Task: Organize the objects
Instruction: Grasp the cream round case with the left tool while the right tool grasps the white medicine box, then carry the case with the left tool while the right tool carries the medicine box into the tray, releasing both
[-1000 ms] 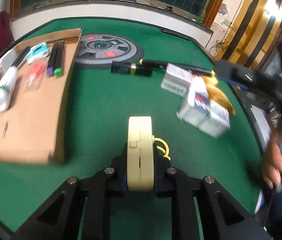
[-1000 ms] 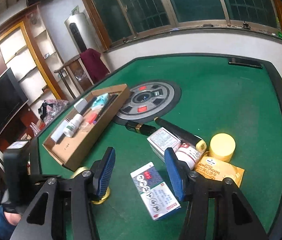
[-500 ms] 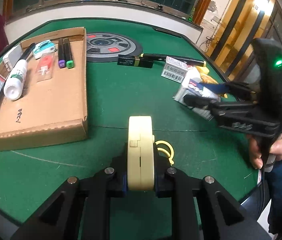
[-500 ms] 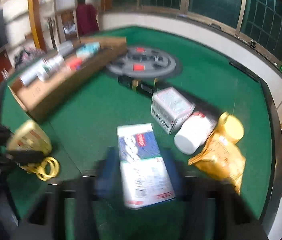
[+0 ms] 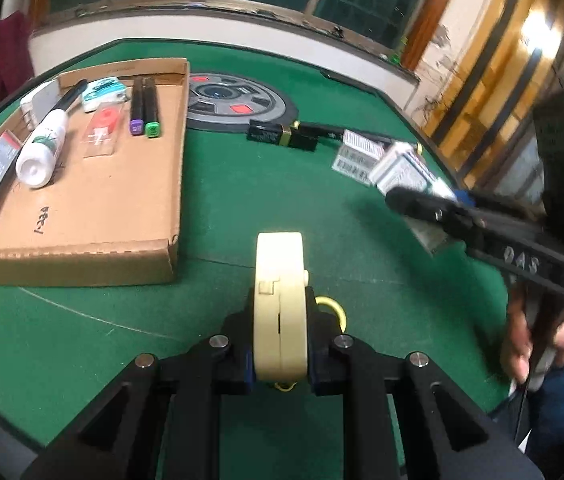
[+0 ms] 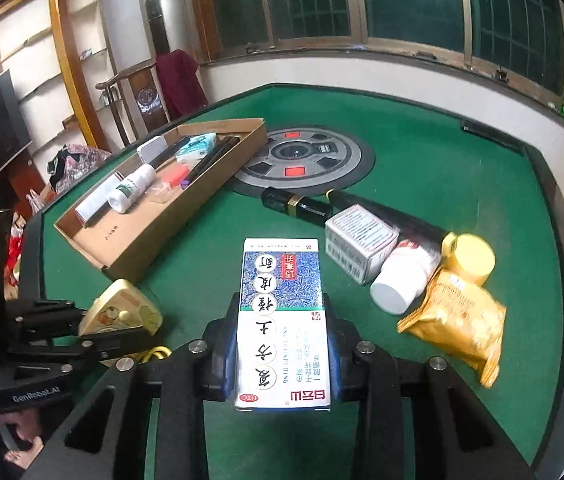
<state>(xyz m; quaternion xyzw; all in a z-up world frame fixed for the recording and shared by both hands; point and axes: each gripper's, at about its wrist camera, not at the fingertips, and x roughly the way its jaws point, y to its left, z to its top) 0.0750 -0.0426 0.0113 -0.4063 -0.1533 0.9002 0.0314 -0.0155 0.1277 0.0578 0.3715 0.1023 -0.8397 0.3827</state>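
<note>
My left gripper [image 5: 280, 354] is shut on a cream-yellow tape measure [image 5: 280, 304] with a yellow loop, held above the green table; it also shows in the right wrist view [image 6: 122, 314]. My right gripper [image 6: 282, 354] is shut on a blue-and-white medicine box [image 6: 284, 312], lifted off the table; the box shows in the left wrist view [image 5: 410, 176]. The cardboard tray [image 5: 122, 216] lies to the left, holding a white bottle [image 5: 44, 148], markers [image 5: 144, 106] and small packets.
On the table lie a round grey disc [image 6: 306, 158], a black tube [image 6: 296, 204], a grey-white box [image 6: 360, 240], a white bottle [image 6: 402, 280], a yellow jar [image 6: 470, 258] and a yellow snack bag [image 6: 458, 328]. The table edge runs close on the right.
My right gripper closed on the medicine box and lifted it off the table. My left gripper kept hold of the tape measure and drew back a little from the tray.
</note>
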